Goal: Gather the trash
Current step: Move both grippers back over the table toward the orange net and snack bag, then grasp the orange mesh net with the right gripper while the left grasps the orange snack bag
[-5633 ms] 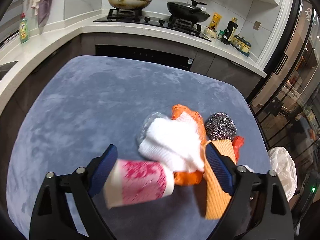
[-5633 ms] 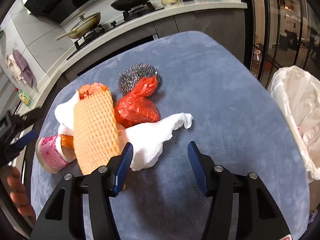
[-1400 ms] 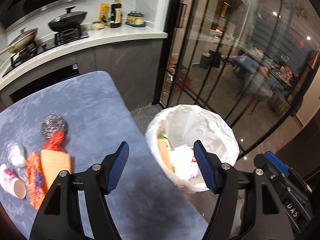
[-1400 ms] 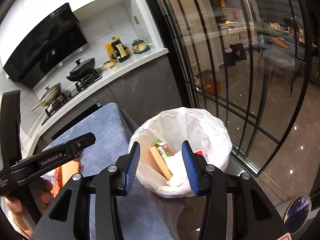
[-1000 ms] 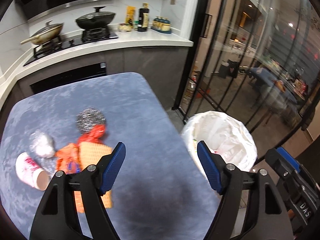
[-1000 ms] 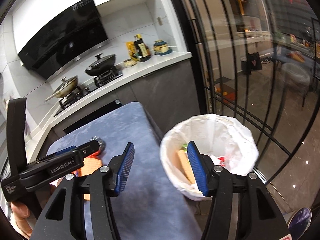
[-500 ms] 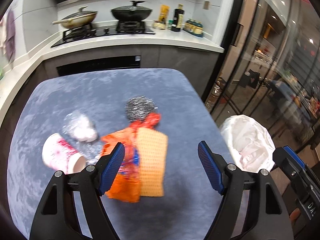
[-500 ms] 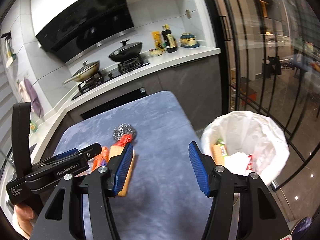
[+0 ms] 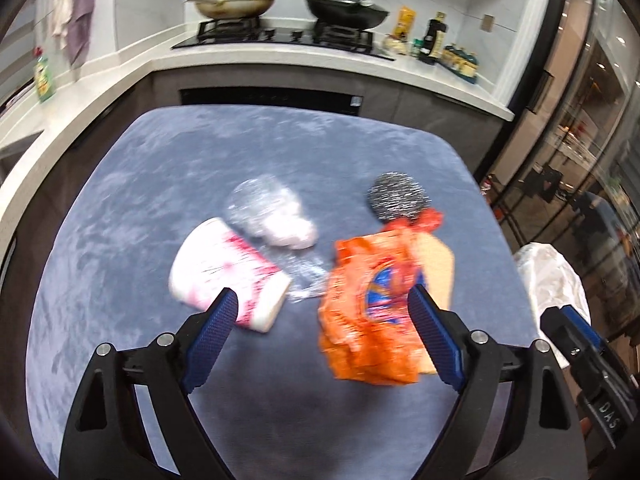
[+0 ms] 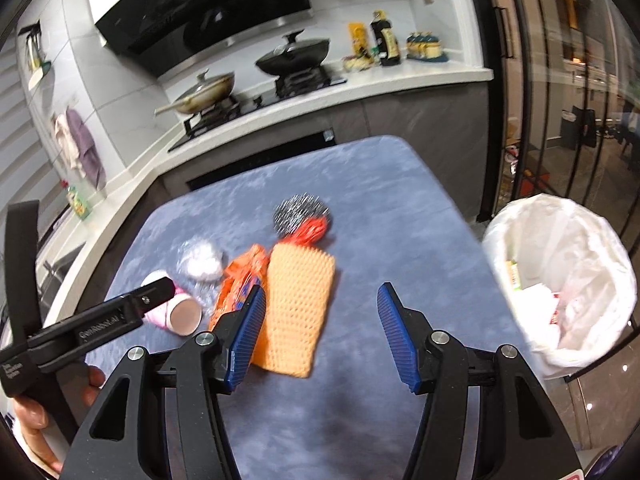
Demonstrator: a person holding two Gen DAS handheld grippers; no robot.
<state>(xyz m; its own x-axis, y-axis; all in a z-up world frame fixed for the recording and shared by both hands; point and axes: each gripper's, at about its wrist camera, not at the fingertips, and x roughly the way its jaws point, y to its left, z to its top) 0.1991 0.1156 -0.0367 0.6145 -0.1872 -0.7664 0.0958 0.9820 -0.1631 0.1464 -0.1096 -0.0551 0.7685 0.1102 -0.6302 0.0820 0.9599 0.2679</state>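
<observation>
Trash lies on the blue-grey table (image 9: 280,148): a pink-and-white paper cup (image 9: 226,270) on its side, a crumpled clear wrapper (image 9: 270,216), an orange snack bag (image 9: 366,312), an orange mesh sponge (image 10: 298,300), a steel scourer (image 9: 398,196) and a red bag (image 10: 312,230). My left gripper (image 9: 322,330) hovers above the cup and snack bag, jaws opening with nothing between them. My right gripper (image 10: 322,332) is open above the table beside the mesh sponge, empty. The white-lined bin (image 10: 560,276) stands right of the table with trash inside.
A kitchen counter (image 9: 420,64) with a stove, two pans (image 9: 348,4) and bottles runs behind the table. Glass doors (image 10: 560,80) stand at the right. A green bottle (image 9: 42,78) sits on the left counter. A hand (image 10: 30,412) holds the left gripper's handle.
Both grippers have swung from over the bin back toward the table and a little lower. The trash pile now sits close under them. The left jaws stand wider.
</observation>
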